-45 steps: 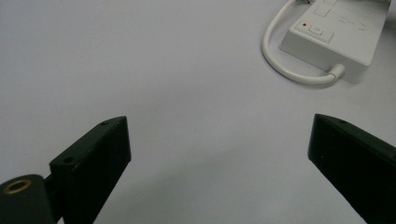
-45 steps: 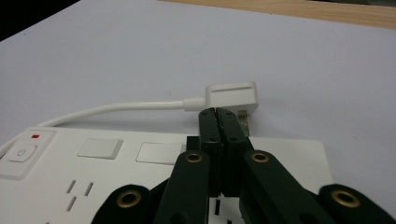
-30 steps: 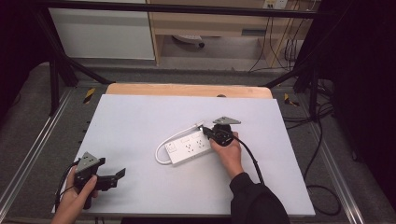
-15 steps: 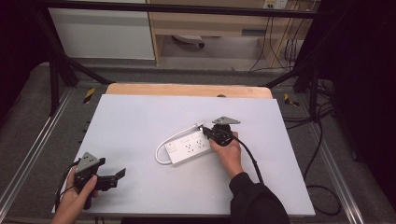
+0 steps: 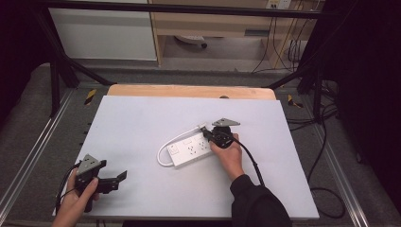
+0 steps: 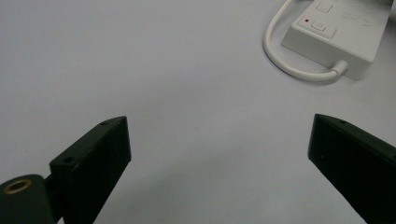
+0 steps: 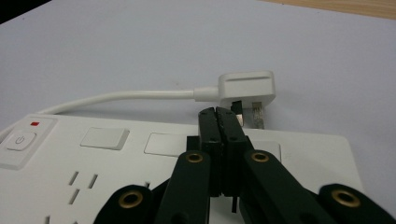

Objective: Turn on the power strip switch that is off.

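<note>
A white power strip (image 5: 189, 147) lies near the middle of the white tabletop (image 5: 137, 118), and its cord loops round to a white plug (image 5: 202, 126) lying just behind it. My right gripper (image 5: 208, 134) rests over the strip's right end with both jaws pressed together and nothing between them. In the right gripper view its tips (image 7: 219, 116) stop just short of the plug (image 7: 247, 86), above the strip (image 7: 93, 154). My left gripper (image 5: 119, 178) is held at the front left, open with nothing between its jaws. In the left gripper view (image 6: 219, 140) the strip's switch end (image 6: 336, 28) lies farther off.
The white board sits on a wooden table whose edge (image 5: 189, 91) shows at the back. Metal rails (image 5: 33, 156) run along both sides. Loose cables (image 5: 326, 142) hang off the right. Bare board lies between the two grippers.
</note>
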Available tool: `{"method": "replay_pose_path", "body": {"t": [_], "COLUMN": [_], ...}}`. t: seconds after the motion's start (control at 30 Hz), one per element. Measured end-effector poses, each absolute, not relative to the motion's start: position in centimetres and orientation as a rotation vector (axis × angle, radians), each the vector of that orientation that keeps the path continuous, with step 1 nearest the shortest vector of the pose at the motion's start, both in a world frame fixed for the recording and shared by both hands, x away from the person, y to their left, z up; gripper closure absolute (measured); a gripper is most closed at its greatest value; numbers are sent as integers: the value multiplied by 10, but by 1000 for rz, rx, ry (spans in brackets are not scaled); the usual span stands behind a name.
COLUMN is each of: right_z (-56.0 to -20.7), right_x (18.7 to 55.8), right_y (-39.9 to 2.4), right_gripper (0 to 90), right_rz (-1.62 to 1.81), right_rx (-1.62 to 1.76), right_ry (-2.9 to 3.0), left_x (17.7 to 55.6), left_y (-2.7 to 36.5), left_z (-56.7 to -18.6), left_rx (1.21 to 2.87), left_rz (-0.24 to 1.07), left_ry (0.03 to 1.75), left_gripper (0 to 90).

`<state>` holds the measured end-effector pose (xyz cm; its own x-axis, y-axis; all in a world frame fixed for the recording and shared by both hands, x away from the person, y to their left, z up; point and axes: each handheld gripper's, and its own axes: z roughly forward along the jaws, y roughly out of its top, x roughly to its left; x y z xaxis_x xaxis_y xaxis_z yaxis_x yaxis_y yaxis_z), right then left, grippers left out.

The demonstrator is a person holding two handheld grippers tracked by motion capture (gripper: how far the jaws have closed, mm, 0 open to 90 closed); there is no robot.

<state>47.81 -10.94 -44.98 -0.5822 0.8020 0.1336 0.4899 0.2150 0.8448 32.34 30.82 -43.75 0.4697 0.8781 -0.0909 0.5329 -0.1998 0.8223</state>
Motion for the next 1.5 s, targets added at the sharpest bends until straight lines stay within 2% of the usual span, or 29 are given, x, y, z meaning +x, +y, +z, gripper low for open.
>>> {"method": "replay_pose_path", "body": {"t": [0.67,0.97,1.3,1.5], "right_z": [-440,-434,-426,-422], "right_x": [478,478,479,479], "right_y": [-118,-123,-126,-130], "right_gripper": [900,777,514,441], "right_rz": [1312,1316,1283,1274], "right_rx": [1219,1233,1265,1281], "right_ry": [2136,2128,2135,2123], "left_x": [323,324,324,324], "left_y": [308,308,308,308], "left_z": [-438,-438,-438,-438], "left_rx": [1873,1876,1880,1879], "left_rz": [514,512,511,514], "left_ry": [1184,1183,1185,1188], "left_gripper": [57,57,57,58]}}
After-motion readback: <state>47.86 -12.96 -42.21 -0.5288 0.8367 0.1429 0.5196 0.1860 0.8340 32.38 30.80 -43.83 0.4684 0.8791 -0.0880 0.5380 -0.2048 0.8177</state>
